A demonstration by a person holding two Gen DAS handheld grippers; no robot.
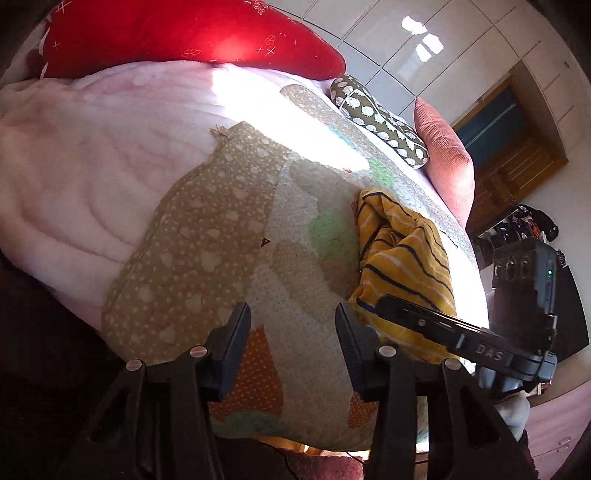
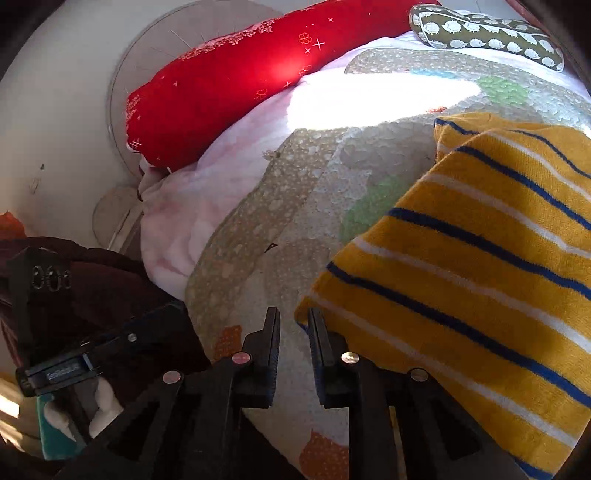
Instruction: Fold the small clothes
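The left gripper (image 1: 291,325) has its jaws spread wide with only the patterned quilt (image 1: 207,229) between them. The yellow striped garment (image 1: 399,254) lies crumpled on the quilt just right of the right-hand finger, apparently not touching it. The right gripper (image 2: 293,332) has its jaws parted by a narrow gap, holding nothing; the garment's (image 2: 480,266) lower-left corner sits just beside its right finger, though the view is too foreshortened to tell whether they touch.

The left wrist view shows the right gripper (image 1: 384,302) reaching over the garment's near edge. It alone shows the pink cushion (image 1: 447,155). The right wrist view shows the navy and white stripes up close, and the left gripper's body at lower left. Both show the red bolster (image 2: 236,74) and the hedgehog-print pillow (image 2: 487,33).
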